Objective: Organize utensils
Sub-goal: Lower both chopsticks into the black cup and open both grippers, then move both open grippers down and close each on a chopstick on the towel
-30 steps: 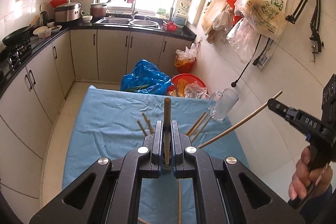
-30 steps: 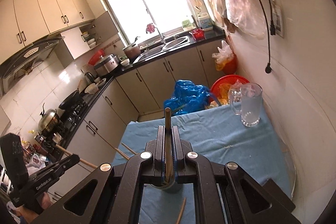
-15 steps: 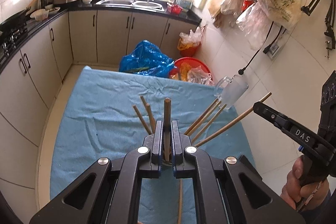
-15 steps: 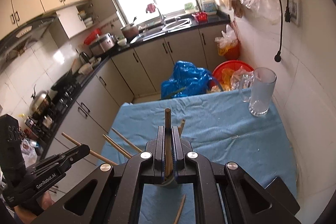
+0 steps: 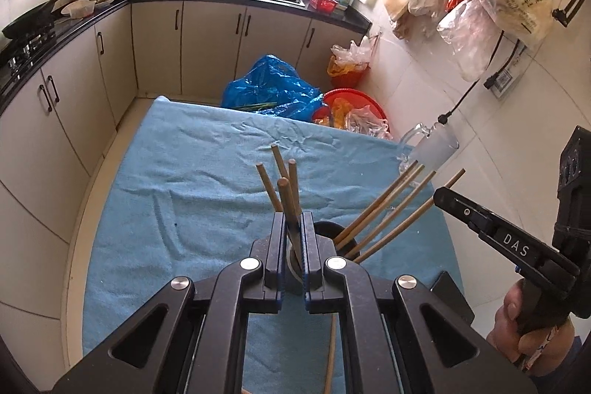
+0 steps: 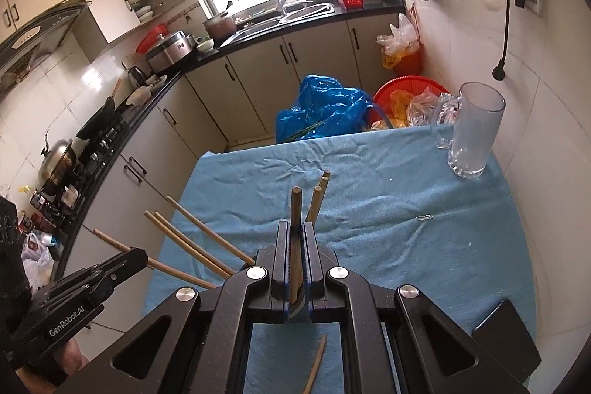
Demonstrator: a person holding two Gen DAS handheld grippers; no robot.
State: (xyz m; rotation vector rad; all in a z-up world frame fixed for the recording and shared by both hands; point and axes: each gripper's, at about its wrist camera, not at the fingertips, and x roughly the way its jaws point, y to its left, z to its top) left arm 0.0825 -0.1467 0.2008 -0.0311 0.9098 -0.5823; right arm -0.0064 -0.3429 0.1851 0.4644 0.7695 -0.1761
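My left gripper (image 5: 291, 220) is shut on a wooden chopstick (image 5: 285, 194) that stands almost upright just above a dark round holder (image 5: 327, 231) on the blue cloth. Several more chopsticks (image 5: 388, 205) lean out of that holder. My right gripper (image 6: 295, 228) is shut on another upright chopstick (image 6: 295, 209), and the holder (image 6: 295, 311) shows below its jaws. Each view shows the other gripper from the side: the right gripper (image 5: 441, 196) and the left gripper (image 6: 138, 255), each clamping a slanted stick whose lower end reaches the holder.
An empty glass mug (image 6: 474, 132) stands at the cloth's far right corner by the wall. One loose chopstick (image 6: 316, 368) lies on the cloth near me, and a flat black object (image 6: 506, 335) lies at the near right. A blue bag (image 6: 325, 109) and a red basket (image 6: 406, 87) sit beyond the table.
Both grippers have come down and tilted toward the table, each keeping its chopstick. The holder and its leaning sticks now sit much closer under the jaws.
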